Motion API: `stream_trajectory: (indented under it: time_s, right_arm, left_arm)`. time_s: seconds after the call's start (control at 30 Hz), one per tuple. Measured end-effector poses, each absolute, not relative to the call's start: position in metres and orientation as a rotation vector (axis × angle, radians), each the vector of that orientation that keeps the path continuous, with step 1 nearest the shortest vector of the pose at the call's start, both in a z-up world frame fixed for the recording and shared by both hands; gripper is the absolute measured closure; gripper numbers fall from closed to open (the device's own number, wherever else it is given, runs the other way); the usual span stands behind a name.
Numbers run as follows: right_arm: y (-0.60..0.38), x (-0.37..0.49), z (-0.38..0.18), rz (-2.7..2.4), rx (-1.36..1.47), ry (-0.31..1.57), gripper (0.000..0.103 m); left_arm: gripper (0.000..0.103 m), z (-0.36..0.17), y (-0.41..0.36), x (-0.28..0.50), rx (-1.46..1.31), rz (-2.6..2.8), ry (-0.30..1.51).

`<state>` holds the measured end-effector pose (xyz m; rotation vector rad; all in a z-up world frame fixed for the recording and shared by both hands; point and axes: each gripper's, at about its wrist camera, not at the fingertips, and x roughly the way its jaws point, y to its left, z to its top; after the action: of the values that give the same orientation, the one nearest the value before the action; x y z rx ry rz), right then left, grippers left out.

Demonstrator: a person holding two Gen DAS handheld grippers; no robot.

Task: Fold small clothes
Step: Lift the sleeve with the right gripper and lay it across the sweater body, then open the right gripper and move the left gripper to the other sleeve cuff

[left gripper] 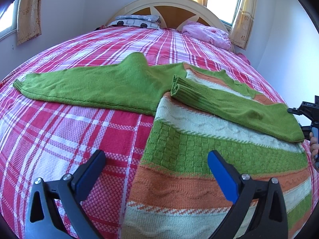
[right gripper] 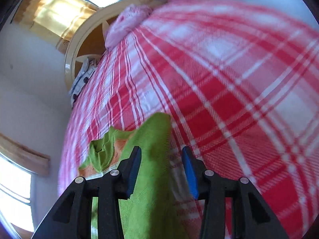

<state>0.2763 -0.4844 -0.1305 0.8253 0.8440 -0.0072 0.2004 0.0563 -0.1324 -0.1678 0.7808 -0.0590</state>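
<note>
A knitted sweater (left gripper: 199, 151) with green, orange and white stripes lies flat on the bed. Its left green sleeve (left gripper: 89, 85) stretches out to the left. The right green sleeve (left gripper: 229, 103) is laid across the chest, cuff towards the middle. My left gripper (left gripper: 157, 155) is open above the sweater's lower left edge, one finger over the bedspread and one over the knit. My right gripper (right gripper: 161, 151) is open; the green sleeve (right gripper: 153, 179) lies below and between its fingers, not pinched. Part of the right gripper (left gripper: 307, 117) shows at the sweater's right edge.
A red, pink and white plaid bedspread (left gripper: 59, 131) covers the bed. A patterned pillow (left gripper: 137, 21) and a pink bundle (left gripper: 207, 32) lie by the curved headboard (left gripper: 169, 6). Curtained windows stand behind. A hand (left gripper: 315, 145) shows at the right edge.
</note>
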Motion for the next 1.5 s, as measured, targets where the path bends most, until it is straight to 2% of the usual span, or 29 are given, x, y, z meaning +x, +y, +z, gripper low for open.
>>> stream_trajectory:
  time_s: [0.07, 0.17, 0.2, 0.23, 0.33, 0.5, 0.63, 0.73, 0.77, 0.83, 1.0, 1.1, 1.2, 1.37, 1.5]
  right_arm:
    - [-0.485, 0.287, -0.143, 0.042, 0.859, 0.862, 0.047]
    - [-0.483, 0.294, -0.144, 0.062, 0.869, 0.799, 0.046]
    - [-0.478, 0.301, -0.141, 0.075, 0.824, 0.801, 0.064]
    - [-0.471, 0.306, -0.139, 0.091, 0.773, 0.827, 0.094]
    - [-0.451, 0.307, -0.115, 0.11, 0.588, 0.818, 0.094]
    - [-0.415, 0.298, -0.062, -0.033, 0.121, 0.674, 0.095]
    - [-0.397, 0.323, -0.086, -0.103, -0.073, 0.733, 0.095]
    - [-0.395, 0.349, -0.135, -0.193, -0.232, 0.852, 0.095]
    - [-0.4, 0.348, -0.14, -0.21, -0.236, 0.85, 0.094]
    - [-0.408, 0.348, -0.133, -0.262, -0.229, 0.845, 0.079]
    - [-0.449, 0.3, -0.073, -0.296, 0.036, 0.649, 0.079]
    - [-0.444, 0.266, -0.058, -0.149, 0.142, 0.686, 0.079]
    - [-0.416, 0.242, -0.07, -0.075, 0.106, 0.749, 0.079]
    - [-0.375, 0.23, -0.131, -0.074, 0.083, 0.901, 0.079]
    - [-0.333, 0.227, -0.116, -0.169, -0.105, 0.843, 0.079]
  left_arm:
    - [0.0, -0.132, 0.056, 0.201, -0.162, -0.056, 0.783]
    - [0.0, -0.132, 0.055, 0.201, -0.156, -0.053, 0.785]
    - [0.0, -0.132, 0.055, 0.201, -0.156, -0.053, 0.785]
    - [0.0, -0.132, 0.054, 0.201, -0.154, -0.052, 0.785]
    - [0.0, -0.132, 0.054, 0.201, -0.154, -0.052, 0.786]
    - [0.0, -0.133, 0.055, 0.201, -0.154, -0.052, 0.785]
    - [0.0, -0.132, 0.054, 0.201, -0.153, -0.052, 0.786]
    - [0.0, -0.133, 0.055, 0.201, -0.153, -0.051, 0.786]
    - [0.0, -0.133, 0.054, 0.202, -0.151, -0.05, 0.787]
    - [0.0, -0.133, 0.054, 0.202, -0.147, -0.049, 0.788]
    - [0.0, -0.133, 0.053, 0.202, -0.15, -0.05, 0.786]
    - [0.0, -0.133, 0.053, 0.203, -0.152, -0.051, 0.785]
    - [0.0, -0.133, 0.053, 0.203, -0.151, -0.05, 0.786]
    - [0.0, -0.133, 0.051, 0.203, -0.133, -0.043, 0.796]
    - [0.0, -0.133, 0.05, 0.203, -0.113, -0.039, 0.805]
